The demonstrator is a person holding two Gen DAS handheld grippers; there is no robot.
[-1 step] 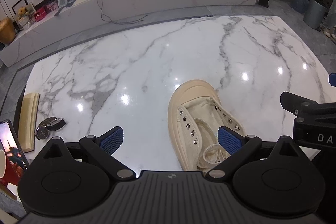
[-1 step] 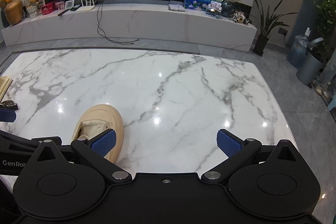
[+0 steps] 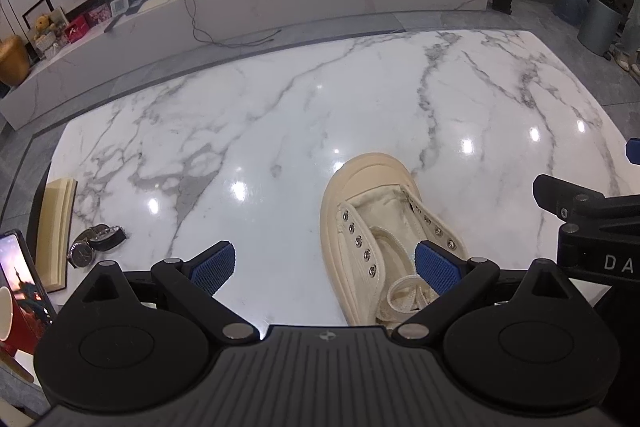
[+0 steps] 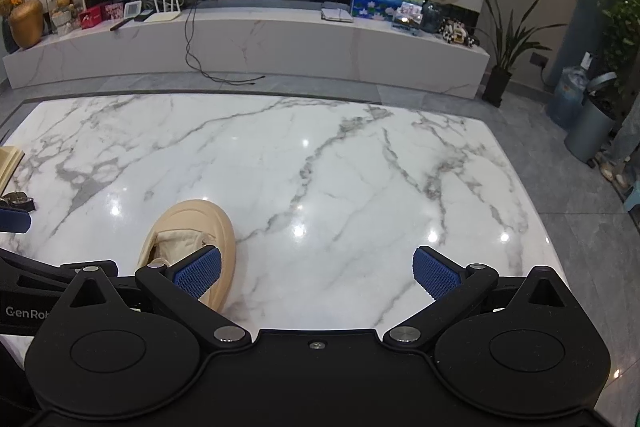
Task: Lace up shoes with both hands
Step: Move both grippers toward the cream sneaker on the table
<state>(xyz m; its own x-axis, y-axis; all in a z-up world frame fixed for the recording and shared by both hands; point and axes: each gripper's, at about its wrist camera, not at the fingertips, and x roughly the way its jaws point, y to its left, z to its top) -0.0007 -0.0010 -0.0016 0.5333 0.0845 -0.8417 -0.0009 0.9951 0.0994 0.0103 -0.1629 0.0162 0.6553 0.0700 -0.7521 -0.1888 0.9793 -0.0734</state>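
Observation:
A cream canvas shoe (image 3: 372, 223) stands on the white marble table (image 3: 280, 131), toe pointing away, its eyelets bare. A cream lace (image 3: 404, 297) lies bundled inside the shoe near the heel. My left gripper (image 3: 324, 263) is open and empty, held above the table; its right pad (image 3: 436, 267) hangs over the shoe's opening. My right gripper (image 4: 316, 271) is open and empty, to the right of the shoe (image 4: 200, 231), whose toe shows by its left pad (image 4: 198, 273). The right gripper's body shows at the right edge of the left wrist view (image 3: 592, 223).
At the table's left edge lie a wristwatch (image 3: 94, 241), a book (image 3: 56, 231), a phone (image 3: 24, 279) and a red mug (image 3: 12, 323). A TV bench (image 4: 248, 43) stands beyond the table. Bins and plants stand at the far right (image 4: 588, 115).

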